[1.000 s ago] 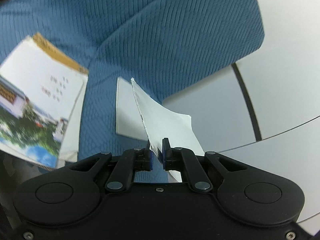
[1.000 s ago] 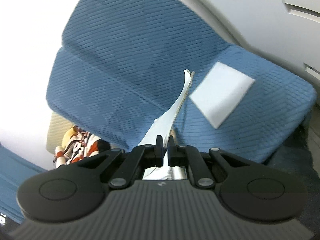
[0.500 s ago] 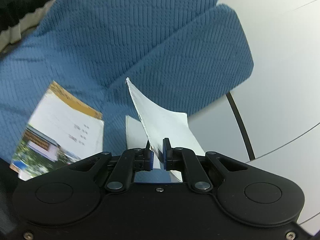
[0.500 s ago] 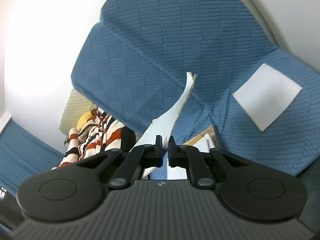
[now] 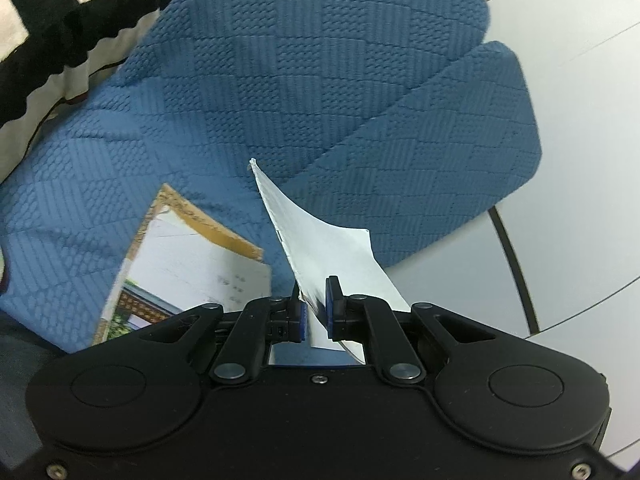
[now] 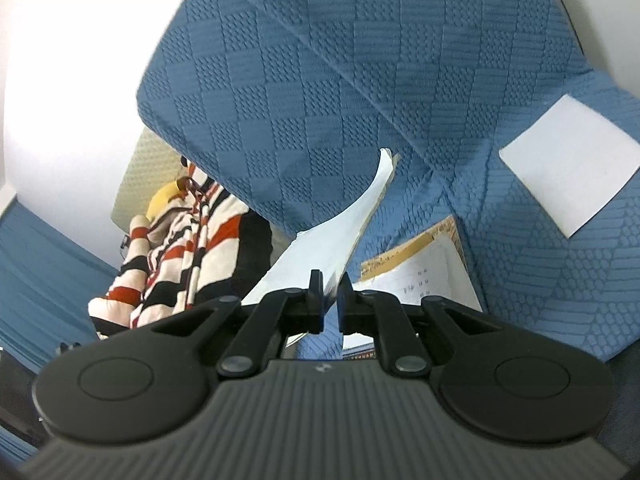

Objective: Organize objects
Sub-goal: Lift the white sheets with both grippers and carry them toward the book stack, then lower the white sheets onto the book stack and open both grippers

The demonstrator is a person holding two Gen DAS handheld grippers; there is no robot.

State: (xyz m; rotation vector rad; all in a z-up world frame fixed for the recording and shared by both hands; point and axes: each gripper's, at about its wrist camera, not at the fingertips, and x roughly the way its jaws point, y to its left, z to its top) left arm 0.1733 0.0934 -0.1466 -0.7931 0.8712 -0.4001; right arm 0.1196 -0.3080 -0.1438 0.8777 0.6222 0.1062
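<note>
1. Left tongs point(image 5: 314, 312): clenched on the near edge of a white booklet point(image 5: 320, 244), blue pads pressing it from both sides.
2. Right tongs point(image 6: 330, 298): also clenched on a white booklet point(image 6: 344, 236), a thin stack of pages caught between the pads. I can't tell whether both tongs hold the same one.
3. Booklet orientation: held on edge in the air above the blue sofa point(image 5: 280, 80). In both wrist views the long axis runs away from the tongs toward the backrest. The pages bow sideways, and the far corner sits at the seat/back crease in the views.
4. Second item: a printed book point(image 5: 184, 268) lies flat on the seat cushion, just left of the left tongs, with a tan border, a white panel and a photo of a building. Its small dark characters are too blurred to read.
5. White sheet point(image 6: 568, 164): flat on the seat, well right of the right tongs. Blank, no writing visible.
6. Striped garment point(image 6: 180, 248), red/black/cream, heaped at the sofa's left end.
7. Pale floor point(image 5: 580, 160) with dark lines lies beyond the sofa's edge.
8. No containers, no readable brands.
</note>
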